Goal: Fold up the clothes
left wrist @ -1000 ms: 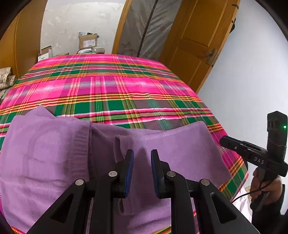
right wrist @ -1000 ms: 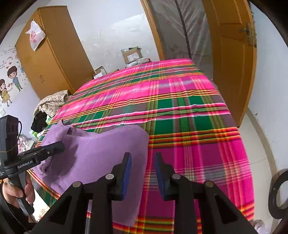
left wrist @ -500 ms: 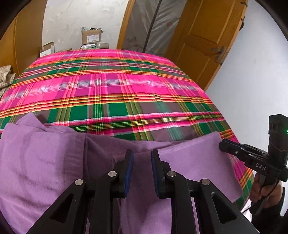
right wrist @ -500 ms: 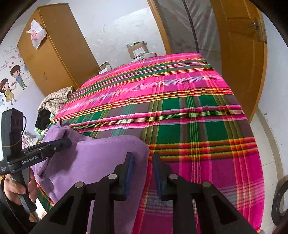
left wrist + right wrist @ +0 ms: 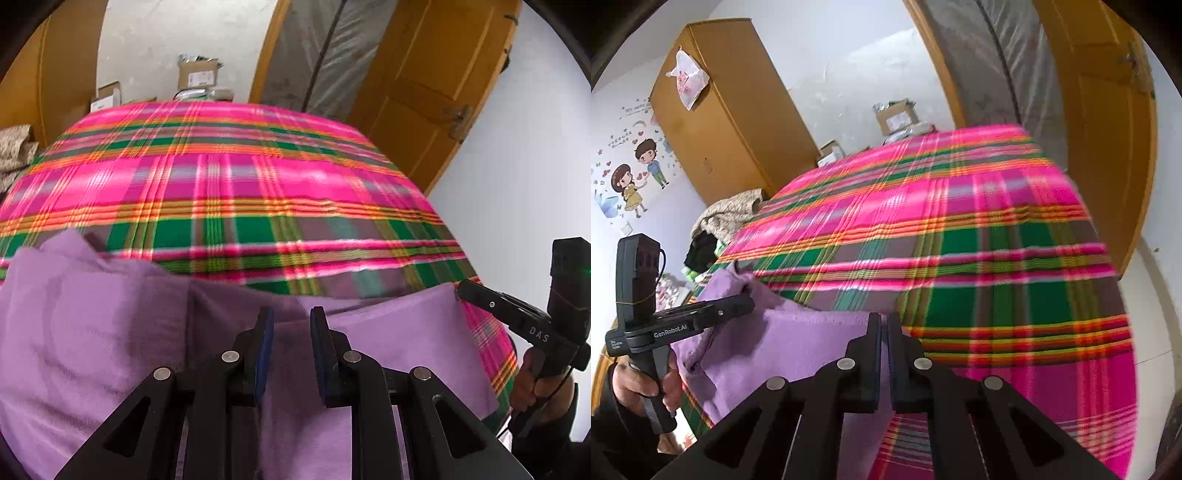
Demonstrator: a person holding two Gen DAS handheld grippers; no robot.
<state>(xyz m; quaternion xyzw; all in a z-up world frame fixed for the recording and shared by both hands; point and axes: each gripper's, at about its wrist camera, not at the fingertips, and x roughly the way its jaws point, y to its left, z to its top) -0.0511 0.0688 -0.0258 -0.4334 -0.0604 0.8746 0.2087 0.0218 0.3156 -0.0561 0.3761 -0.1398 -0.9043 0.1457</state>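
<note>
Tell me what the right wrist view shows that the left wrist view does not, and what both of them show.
Only the right wrist view shows the cartoon wall stickers, the plastic bag on the wooden wardrobe, and the left tool at the garment's edge.

Only the left wrist view shows the right tool at the garment's far corner, and the left tool's fingers with a gap between them.

Both show the purple garment, the plaid bedsheet, the wooden door and cardboard boxes.
</note>
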